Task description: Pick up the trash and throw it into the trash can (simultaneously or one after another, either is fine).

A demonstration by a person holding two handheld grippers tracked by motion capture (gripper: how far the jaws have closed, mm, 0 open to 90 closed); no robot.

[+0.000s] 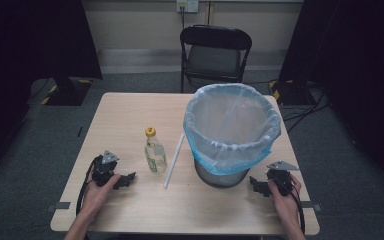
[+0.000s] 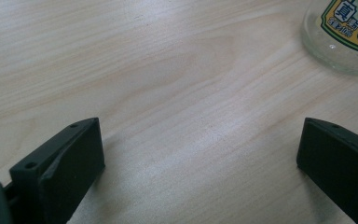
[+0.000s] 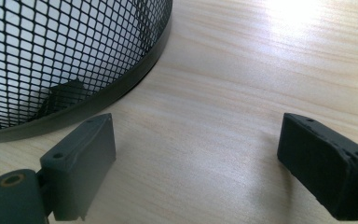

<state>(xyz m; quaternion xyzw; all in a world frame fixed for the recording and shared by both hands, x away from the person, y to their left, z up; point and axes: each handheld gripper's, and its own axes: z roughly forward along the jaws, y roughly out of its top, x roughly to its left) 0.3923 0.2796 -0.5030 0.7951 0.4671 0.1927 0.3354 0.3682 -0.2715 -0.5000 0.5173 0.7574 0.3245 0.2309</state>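
Left gripper (image 1: 125, 180), jaws apart and empty, rests facing the juice bottle (image 1: 155, 151); right gripper (image 1: 256, 186), likewise apart, sits beside the mesh bin (image 1: 230, 131), probably awaiting rubbish.

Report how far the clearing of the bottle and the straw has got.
Done: nothing; the lined bin looks empty.
In hand: nothing; left gripper and right gripper rest on the table, jaws open.
Left: bottle stands upright and straw lies flat.
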